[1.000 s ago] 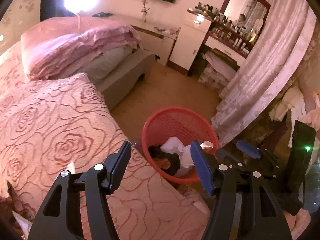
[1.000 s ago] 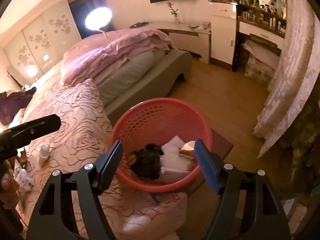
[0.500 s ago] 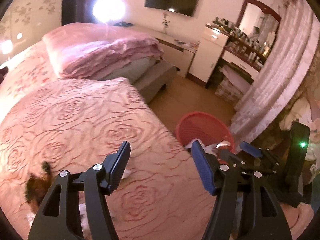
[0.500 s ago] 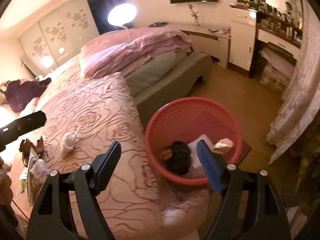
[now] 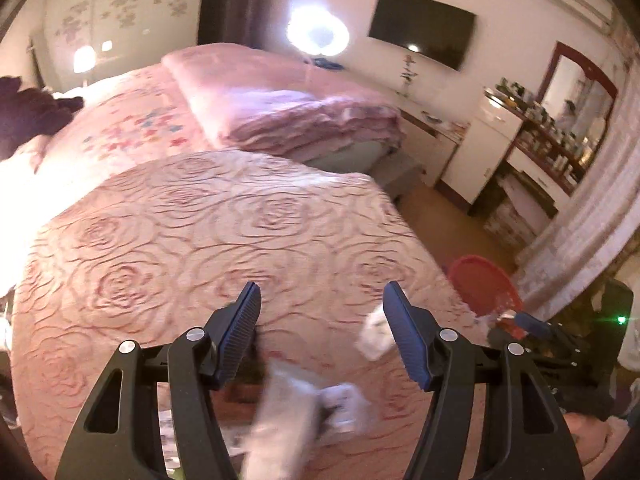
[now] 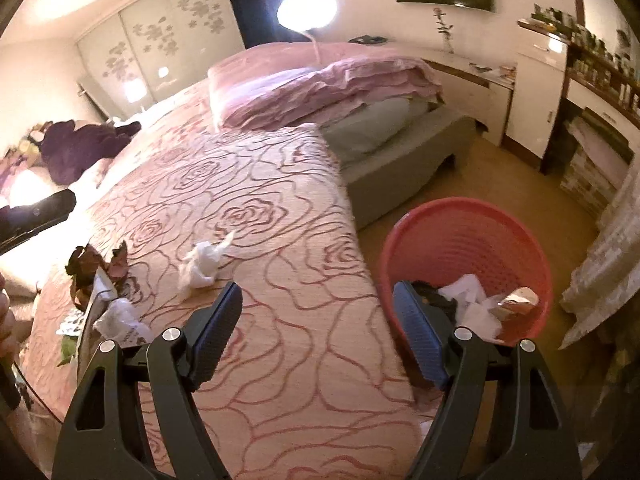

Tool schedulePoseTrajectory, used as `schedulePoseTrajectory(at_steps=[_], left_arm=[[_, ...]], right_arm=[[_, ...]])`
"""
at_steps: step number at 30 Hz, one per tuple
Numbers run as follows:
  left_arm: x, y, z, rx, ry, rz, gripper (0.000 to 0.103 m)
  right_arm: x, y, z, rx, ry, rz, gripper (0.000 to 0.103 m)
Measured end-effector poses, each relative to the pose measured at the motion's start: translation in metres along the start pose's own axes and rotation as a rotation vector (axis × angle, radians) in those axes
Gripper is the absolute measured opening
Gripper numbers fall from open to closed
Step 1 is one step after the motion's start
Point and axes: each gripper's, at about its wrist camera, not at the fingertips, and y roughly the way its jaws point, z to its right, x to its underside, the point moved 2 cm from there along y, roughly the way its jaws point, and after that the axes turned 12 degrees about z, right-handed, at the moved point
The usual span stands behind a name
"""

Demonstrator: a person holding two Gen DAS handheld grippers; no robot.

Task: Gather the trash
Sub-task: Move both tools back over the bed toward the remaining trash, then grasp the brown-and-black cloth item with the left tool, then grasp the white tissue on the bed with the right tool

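A red plastic basket [image 6: 464, 240] stands on the floor beside the bed and holds white tissues and dark scraps; it shows small in the left wrist view [image 5: 484, 288]. On the pink rose bedspread [image 6: 256, 216] lie a crumpled white tissue [image 6: 202, 262], dried dark leaves [image 6: 94, 264] and a white wrapper [image 6: 120, 318]. In the left wrist view, blurred white tissues [image 5: 288, 408] lie just under my open, empty left gripper [image 5: 320, 304], and another tissue [image 5: 374, 334] lies by its right finger. My right gripper [image 6: 318, 300] is open and empty over the bed's edge.
A folded pink quilt [image 6: 320, 80] lies at the far end of the bed. A purple garment [image 6: 76, 148] lies at far left. A white dresser and cluttered vanity [image 5: 540, 132] stand along the far wall. Curtains [image 6: 608, 248] hang right of the basket.
Both grippers have swung left, from over the basket to over the bedspread. The basket has shifted to the right in both views and the trash on the bed has come into sight.
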Motion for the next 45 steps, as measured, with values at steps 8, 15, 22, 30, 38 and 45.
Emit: schedulePoseTrajectory(at_steps=[8,15,22,30,38,45], left_arm=[[0.009,-0.014,-0.057,-0.053,-0.047,-0.007,0.061],[0.037,-0.004,-0.063,-0.024,-0.027,-0.079,0.061],[0.053,0.012,-0.063,-0.034,0.008,-0.121,0.047],[0.049,0.008,-0.084,-0.039,-0.061,-0.086,0.031],[0.036,-0.005,-0.112,-0.071,-0.15,-0.018,0.031],[0.034,-0.006,-0.118,-0.08,-0.176,-0.017,0.031]], right_arm=[[-0.001,0.009,-0.011,-0.01,-0.013,-0.02,0.075],[0.0,0.016,-0.023,-0.026,-0.035,-0.038,0.075],[-0.003,0.017,-0.032,-0.027,-0.054,-0.041,0.075],[-0.001,0.025,-0.042,-0.022,-0.074,-0.061,0.075],[-0.004,0.039,-0.065,-0.047,-0.112,-0.076,0.075],[-0.004,0.054,-0.086,-0.071,-0.157,-0.087,0.075]])
